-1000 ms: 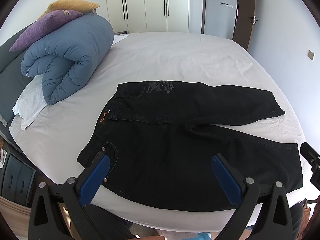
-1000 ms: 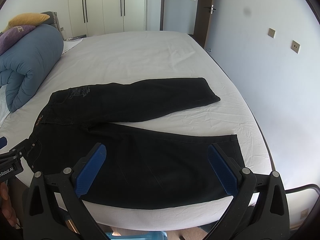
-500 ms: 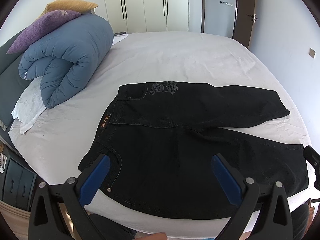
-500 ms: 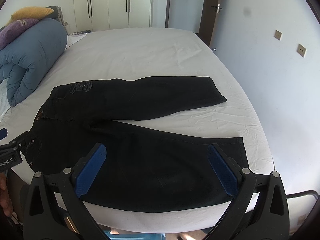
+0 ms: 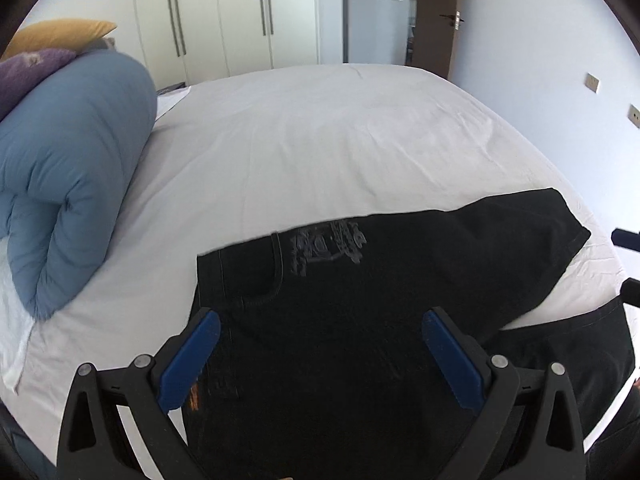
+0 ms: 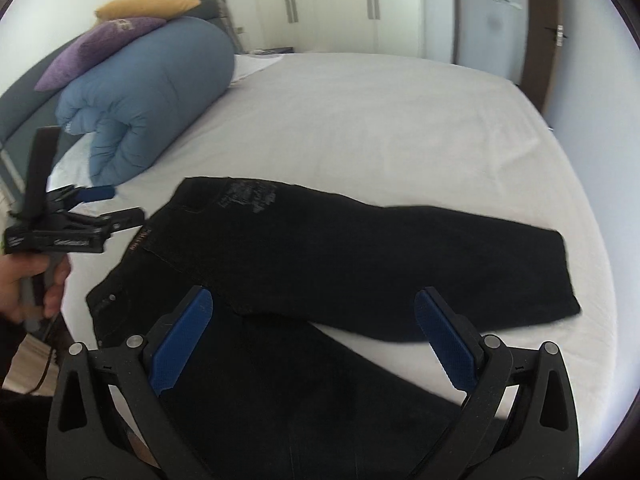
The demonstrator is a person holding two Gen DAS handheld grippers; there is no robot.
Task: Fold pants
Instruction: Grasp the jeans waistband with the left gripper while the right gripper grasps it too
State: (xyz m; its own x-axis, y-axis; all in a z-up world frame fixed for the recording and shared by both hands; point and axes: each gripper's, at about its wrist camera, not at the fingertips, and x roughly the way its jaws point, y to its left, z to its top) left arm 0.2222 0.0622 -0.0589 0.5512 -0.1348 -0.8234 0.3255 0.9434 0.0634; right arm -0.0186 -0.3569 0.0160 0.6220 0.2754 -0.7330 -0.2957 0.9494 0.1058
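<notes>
Left wrist view: near half of the black pants (image 5: 360,320) runs under the left gripper (image 5: 320,356) frame and off the bottom edge; waistband not visible there. Second leg cut off right of the claw. Only a blue tip of the right gripper (image 5: 626,237) shows at the right edge; jaw state not readable. Print on the pants too blurred to read.

Right wrist view: lower leg hidden beneath the right gripper (image 6: 312,336) frame. Motion blur on the pants' edges. Hand (image 6: 28,284) left of the claw cropped by the edge.
</notes>
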